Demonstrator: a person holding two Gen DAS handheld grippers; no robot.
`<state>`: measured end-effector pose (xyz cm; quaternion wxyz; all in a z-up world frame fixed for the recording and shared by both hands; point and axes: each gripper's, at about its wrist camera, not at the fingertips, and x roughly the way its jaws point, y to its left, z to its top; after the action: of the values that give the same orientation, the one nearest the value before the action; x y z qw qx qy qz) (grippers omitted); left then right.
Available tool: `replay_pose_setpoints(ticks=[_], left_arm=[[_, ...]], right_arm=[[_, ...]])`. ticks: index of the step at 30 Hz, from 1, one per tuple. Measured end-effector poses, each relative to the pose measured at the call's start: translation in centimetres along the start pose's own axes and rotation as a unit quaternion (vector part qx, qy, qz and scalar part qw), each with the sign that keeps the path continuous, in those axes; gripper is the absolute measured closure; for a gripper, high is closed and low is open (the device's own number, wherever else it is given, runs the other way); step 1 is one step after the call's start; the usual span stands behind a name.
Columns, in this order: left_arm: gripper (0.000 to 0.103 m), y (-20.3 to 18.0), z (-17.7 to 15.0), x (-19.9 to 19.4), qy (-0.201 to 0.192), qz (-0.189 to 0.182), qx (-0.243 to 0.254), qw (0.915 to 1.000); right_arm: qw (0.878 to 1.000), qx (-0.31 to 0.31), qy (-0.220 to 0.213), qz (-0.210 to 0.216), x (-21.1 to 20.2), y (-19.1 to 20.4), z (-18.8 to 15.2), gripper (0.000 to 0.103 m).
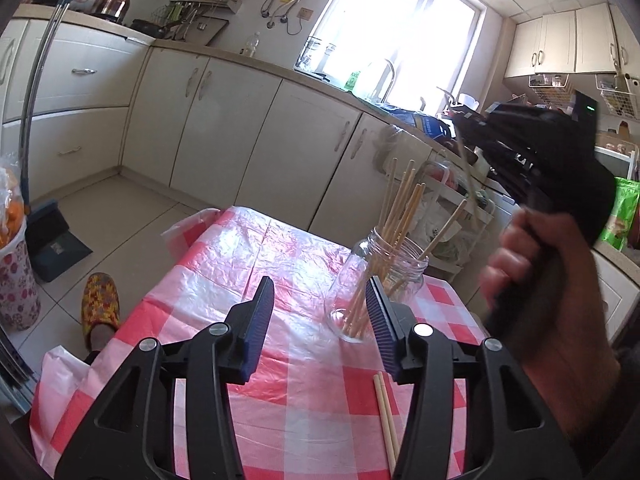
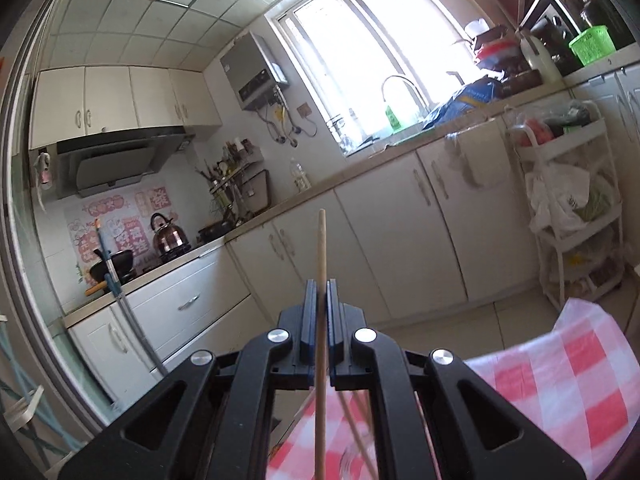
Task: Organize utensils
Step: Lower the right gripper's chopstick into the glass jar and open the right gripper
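left wrist view: my left gripper point(image 1: 320, 300) stands wide open above the red-and-white checked tablecloth point(image 1: 248, 264), its two blue-padded fingers point(image 1: 262, 312) well apart and empty. the glass jar point(image 1: 380, 280) stands upright on the cloth just beyond the right-hand finger, which partly covers its lower side; a bundle of wooden chopsticks point(image 1: 402, 204) leans inside it, their tops fanned out above the rim. two loose chopsticks point(image 1: 385, 416) lie side by side on the cloth, just beside the base of the same finger and nearer the camera than the jar. at the right edge a bare hand point(image 1: 548, 276) grips the handle of the other, blurred tool, raised higher than the jar with a thin blurred stick beneath it. right wrist view: my right gripper point(image 2: 322, 292) is closed narrow on a single chopstick point(image 2: 321, 248), which is pinched upright between the pads, its upper end rising past the fingertips and its lower length running down out of the bottom of the picture. this view shows the pinch itself, which the left view renders only as blur; it shows only a corner of the cloth at lower right and faint sticks below the linkage, with the jar not discernible. the left view alone shows the jar, its contents and the pair lying on the table.
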<state>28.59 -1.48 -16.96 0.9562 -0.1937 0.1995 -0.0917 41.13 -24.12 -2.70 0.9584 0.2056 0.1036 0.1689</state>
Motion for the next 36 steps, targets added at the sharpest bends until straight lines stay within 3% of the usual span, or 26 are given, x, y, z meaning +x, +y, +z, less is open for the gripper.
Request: replay_pose_setpoints(ticks=[6, 12, 21, 33, 35, 36], left_arm=[[0.057, 0.6, 0.2, -0.1, 0.002, -0.012, -0.015, 0.9998], [0.057, 0.9, 0.7, 0.1, 0.0, -0.014, -0.025, 0.9996], [0.056, 0.8, 0.7, 0.3, 0.005, -0.017, -0.025, 0.9995], [0.054, 0.8, 1.2, -0.2, 0.005, -0.01, -0.022, 0.9997], [0.051, 0.6, 1.4, -0.5, 0.006, -0.007, -0.02, 0.9998], [0.051, 0.5, 1.5, -0.7, 0.006, -0.006, -0.019, 0.9998]], right_arm=[[0.998, -0.01, -0.019, -0.058, 3.1, -1.1, -1.2, 0.098], [0.995, -0.044, -0.024, -0.084, 3.3, -1.3, -3.4, 0.098], [0.989, -0.107, -0.028, -0.102, 2.8, 0.0, -5.8, 0.098], [0.987, -0.131, -0.011, -0.094, -0.3, 1.3, -7.0, 0.097], [0.987, -0.135, -0.005, -0.088, -1.2, 1.7, -7.0, 0.093], [0.986, -0.14, -0.005, -0.087, -1.7, 1.9, -7.0, 0.082]])
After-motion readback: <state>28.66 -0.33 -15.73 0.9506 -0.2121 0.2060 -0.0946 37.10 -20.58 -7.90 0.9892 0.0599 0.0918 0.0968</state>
